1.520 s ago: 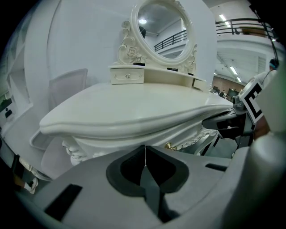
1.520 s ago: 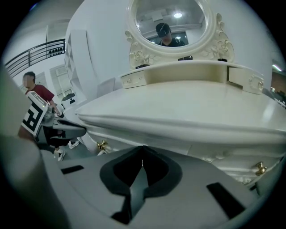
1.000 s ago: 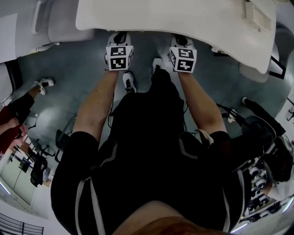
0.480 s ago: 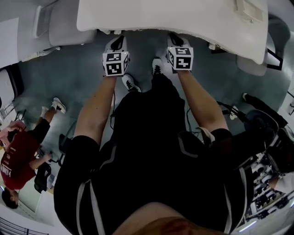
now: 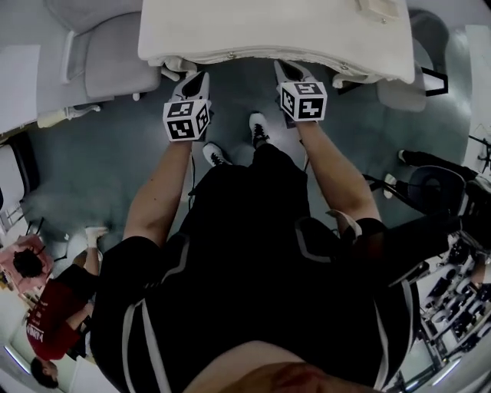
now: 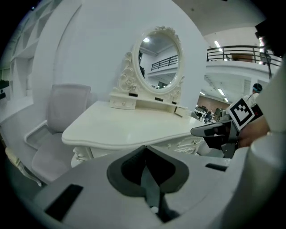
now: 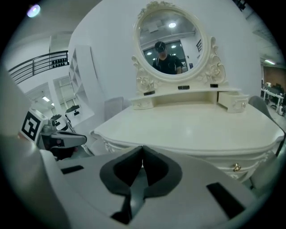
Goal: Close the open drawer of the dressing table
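- Progress, head view: as I judge it, none of the closing is done.
  - The dressing table (image 5: 253, 31) fills the top of the frame.
  - The left gripper (image 5: 196, 80) and right gripper (image 5: 288, 71) sit side by side just below its front edge, touching nothing that shows.
  - The small drawer (image 5: 380, 9) lies at the upper right of the tabletop, well apart from both tools.
  - A grey chair (image 5: 115, 54) stands at the upper left.
- Left gripper view:
  - The left gripper's (image 6: 145, 154) jaws meet at lower centre with nothing between them.
  - The table spreads across the middle of the frame, with the oval mirror (image 6: 158, 62) above it.
  - The small drawer (image 6: 181, 111) juts forward from the low shelf under the mirror, right of centre.
  - The right gripper (image 6: 199, 131) shows at the right edge.
- Right gripper view:
  - The right gripper's (image 7: 143, 150) jaws are also pressed together and hold nothing.
  - The small drawer (image 7: 232, 102), at centre right, sticks out from the shelf's right end.
  - Its twin (image 7: 142, 103) at the left end looks flush.
  - Only the open drawer's front faces the camera, so I cannot tell what is inside it.
  - At the lower right, under the table edge, a larger drawer with a brass knob (image 7: 237, 167) looks shut.
- Left to do, by my reading: the whole job. A gripper must reach the small drawer's front and push it back until it is flush with the shelf.
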Motion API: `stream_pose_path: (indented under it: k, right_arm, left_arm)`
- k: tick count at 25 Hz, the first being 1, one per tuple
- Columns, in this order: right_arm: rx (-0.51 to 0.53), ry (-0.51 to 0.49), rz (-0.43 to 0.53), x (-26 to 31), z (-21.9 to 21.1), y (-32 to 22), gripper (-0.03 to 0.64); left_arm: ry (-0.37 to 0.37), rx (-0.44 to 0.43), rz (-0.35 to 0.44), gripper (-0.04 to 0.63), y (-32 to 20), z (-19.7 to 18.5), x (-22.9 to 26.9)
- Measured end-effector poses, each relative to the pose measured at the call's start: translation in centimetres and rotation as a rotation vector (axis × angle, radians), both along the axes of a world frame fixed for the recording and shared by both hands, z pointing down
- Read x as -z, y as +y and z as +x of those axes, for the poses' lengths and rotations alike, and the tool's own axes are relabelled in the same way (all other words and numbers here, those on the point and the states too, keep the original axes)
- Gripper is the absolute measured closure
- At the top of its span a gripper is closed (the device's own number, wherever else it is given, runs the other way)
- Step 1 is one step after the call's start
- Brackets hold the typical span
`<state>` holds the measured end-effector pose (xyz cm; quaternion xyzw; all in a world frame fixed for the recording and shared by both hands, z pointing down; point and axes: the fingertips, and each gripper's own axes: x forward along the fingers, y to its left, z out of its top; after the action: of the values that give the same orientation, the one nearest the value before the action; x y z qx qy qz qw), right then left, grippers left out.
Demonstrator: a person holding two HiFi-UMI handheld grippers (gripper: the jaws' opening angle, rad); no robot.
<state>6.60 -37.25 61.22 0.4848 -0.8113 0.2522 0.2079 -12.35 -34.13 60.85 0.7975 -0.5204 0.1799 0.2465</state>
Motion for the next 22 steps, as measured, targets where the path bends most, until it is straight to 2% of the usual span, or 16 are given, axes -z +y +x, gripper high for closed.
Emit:
stream_pose_path:
  k: [6,12,16,22]
  right_arm:
    - [0.017,-0.021,0.095,7.5,-0.9,1.9,0.611]
    - [0.025,-0.051,0.168,13.9,-1.9,2.3,0.611]
    - [0.067,-0.072,0.207,18.0,-2.7,3.2,0.611]
    - [0.103,-0.09,0.298,24.3,-3.4,3.4,0.612]
  left_arm:
    - [0.049,-0.012,0.126,0.591,1.4,-1.5,7.7]
    - [0.106,-0.082,0.221,0.591,0.9,-2.4,14.4]
    - [0.114,-0.11,0.256,0.591,1.9,-2.6,17.8]
    - [0.181,-0.105,0.285,0.591,2.0,-3.4,22.5]
